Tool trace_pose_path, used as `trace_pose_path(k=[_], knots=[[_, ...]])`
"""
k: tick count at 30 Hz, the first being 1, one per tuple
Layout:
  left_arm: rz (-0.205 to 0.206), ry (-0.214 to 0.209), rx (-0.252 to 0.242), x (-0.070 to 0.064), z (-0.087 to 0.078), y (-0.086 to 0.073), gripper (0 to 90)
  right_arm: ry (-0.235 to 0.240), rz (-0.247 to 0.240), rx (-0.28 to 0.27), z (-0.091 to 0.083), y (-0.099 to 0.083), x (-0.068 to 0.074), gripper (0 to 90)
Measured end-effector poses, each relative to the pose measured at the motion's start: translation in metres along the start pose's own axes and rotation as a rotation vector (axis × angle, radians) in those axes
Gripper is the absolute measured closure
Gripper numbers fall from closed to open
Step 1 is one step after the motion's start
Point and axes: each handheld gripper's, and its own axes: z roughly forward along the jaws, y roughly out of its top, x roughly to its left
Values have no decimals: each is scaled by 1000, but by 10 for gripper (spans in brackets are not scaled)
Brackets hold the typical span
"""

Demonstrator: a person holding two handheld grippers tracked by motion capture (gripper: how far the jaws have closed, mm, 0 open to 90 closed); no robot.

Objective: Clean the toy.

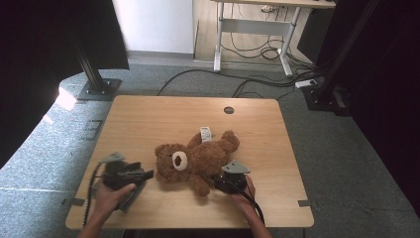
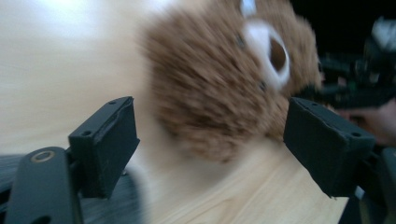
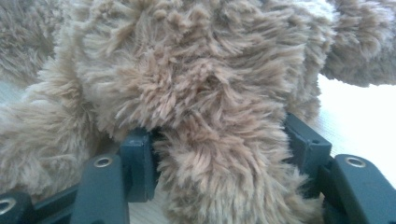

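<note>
The right gripper (image 1: 222, 182), at lower centre-right of the high view, was closed on a limb of the brown plush teddy bear (image 1: 198, 157); in the right gripper view its two black jaws pressed into the fur (image 3: 219, 140) from either side at the bottom of the frame. The left gripper (image 1: 143, 174), at lower left of the high view, stood open just beside the bear's head; in the left gripper view its jaws were spread wide at lower left and right of the frame, with the blurred head (image 2: 224, 84) between and beyond them, apparently untouched. The bear lay on its back at the centre of the light wooden rectangular table (image 1: 148, 119), its white muzzle (image 1: 179, 160) facing up and a white fabric label (image 1: 206, 134) above its body. Grey carpet (image 1: 346, 163) surrounded the table.
</note>
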Motion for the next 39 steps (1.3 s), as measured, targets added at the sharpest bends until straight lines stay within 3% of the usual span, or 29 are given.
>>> trace_pose_path(k=[3,4,7,16,19,22,25,26,32,39], knots=[[34,23,74,-14,37,5,201,5,-3,0,-1,-1,-1,387],[48,57,80,-15,43,7,197,7,-3,0,-1,-1,-1,386],[42,114,71,-12,54,14,233,5,0,-3,2,0,-4,386],[7,126,59,5,74,34,249,-20,17,-28,15,6,-17,366],[8,127,40,5,68,33,250,-21,28,-36,14,8,-19,342],[2,120,-29,-1,49,27,262,-35,6,-81,4,9,-17,297],[1,102,-61,-5,37,23,262,-7,30,-134,-12,9,-19,267],[14,84,-78,-13,22,18,260,15,56,-170,-20,8,-20,258],[77,64,-63,-31,2,4,265,57,71,-208,-48,3,-20,251],[90,44,-68,-39,-15,-17,278,100,47,-205,-71,-12,-22,255]])
